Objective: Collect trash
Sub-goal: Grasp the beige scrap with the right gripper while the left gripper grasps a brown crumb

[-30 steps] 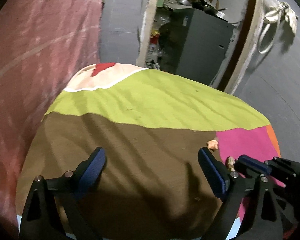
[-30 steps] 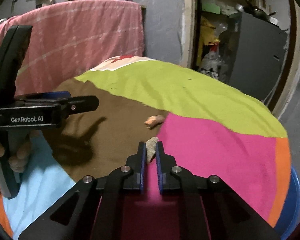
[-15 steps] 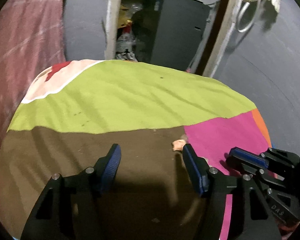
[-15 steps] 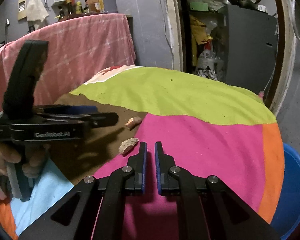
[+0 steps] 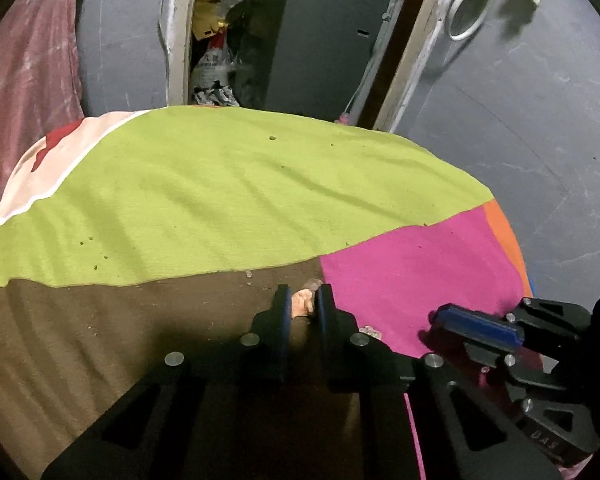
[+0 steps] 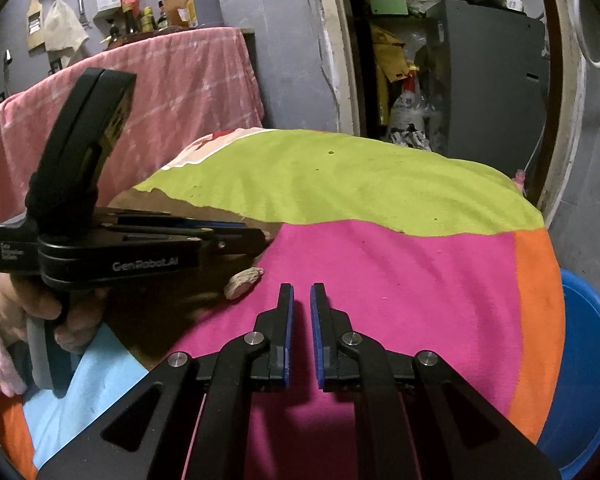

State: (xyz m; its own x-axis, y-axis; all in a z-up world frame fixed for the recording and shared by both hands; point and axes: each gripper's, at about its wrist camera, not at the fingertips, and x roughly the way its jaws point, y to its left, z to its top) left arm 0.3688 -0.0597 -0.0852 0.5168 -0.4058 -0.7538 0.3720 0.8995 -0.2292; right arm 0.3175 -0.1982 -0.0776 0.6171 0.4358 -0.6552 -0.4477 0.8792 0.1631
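Left tongs (image 5: 303, 301) just closed onto 1 orange scrap (image 5: 302, 302); right tongs (image 6: 302, 300) together, empty, beside 1 tan scrap (image 6: 242, 282).

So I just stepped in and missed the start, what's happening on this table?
A person is picking scraps off a patchwork cloth with a handheld tool in each hand. The left tool has just been closing on a small orange scrap, which sits between its pads. The right tool is shut with nothing in it, resting over the pink patch. Another brownish scrap lies on the cloth, and a blue tub stands beside the table.
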